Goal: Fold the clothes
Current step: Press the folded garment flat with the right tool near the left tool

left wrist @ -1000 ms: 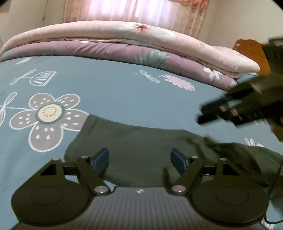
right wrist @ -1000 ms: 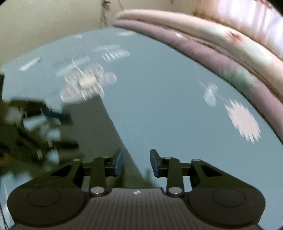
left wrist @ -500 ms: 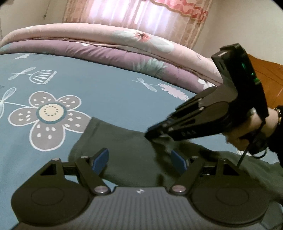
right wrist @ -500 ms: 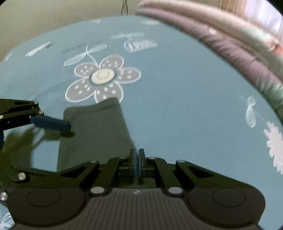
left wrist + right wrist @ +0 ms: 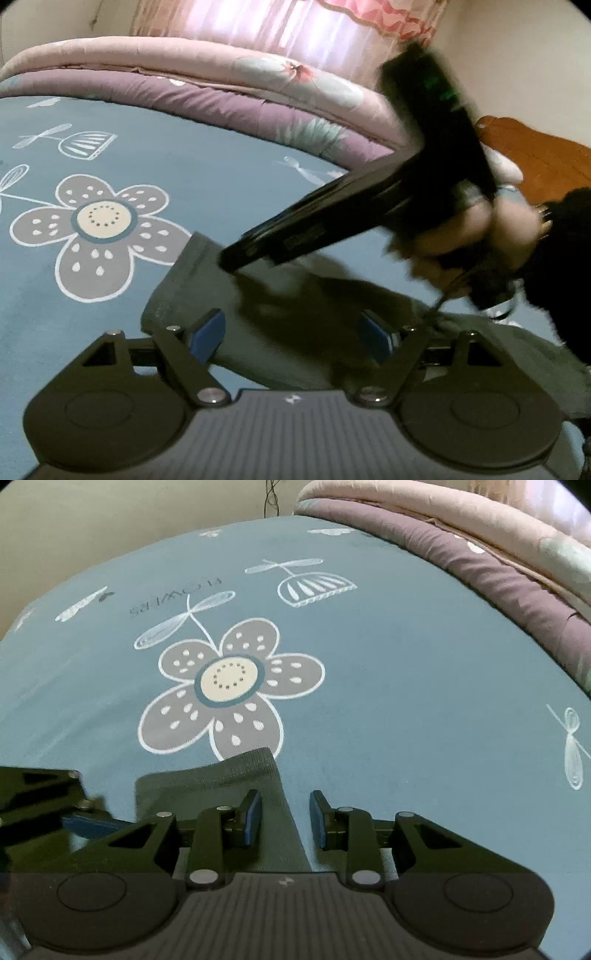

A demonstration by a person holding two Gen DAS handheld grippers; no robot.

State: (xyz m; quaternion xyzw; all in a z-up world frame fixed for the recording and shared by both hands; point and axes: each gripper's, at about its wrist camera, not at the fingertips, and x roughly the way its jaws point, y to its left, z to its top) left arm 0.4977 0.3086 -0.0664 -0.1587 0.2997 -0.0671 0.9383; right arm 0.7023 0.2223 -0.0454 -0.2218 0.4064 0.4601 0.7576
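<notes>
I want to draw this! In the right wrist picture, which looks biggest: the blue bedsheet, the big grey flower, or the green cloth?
As they look in the right wrist view:
1. blue bedsheet, fills most of the picture
2. big grey flower
3. green cloth, but the gripper hides part of it, so it may really be bigger.

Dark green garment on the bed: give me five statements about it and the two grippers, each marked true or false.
1. The dark green garment lies on a blue flowered bedsheet. True.
2. The left gripper is clamped shut on the garment. False: its jaws stand wide open over it.
3. The right gripper is open. True; its jaws have just been opening, the garment's edge between them.
4. The garment's corner covers the big flower's centre. False: it reaches only a lower petal.
5. A folded quilt lies beyond the garment. True.
</notes>
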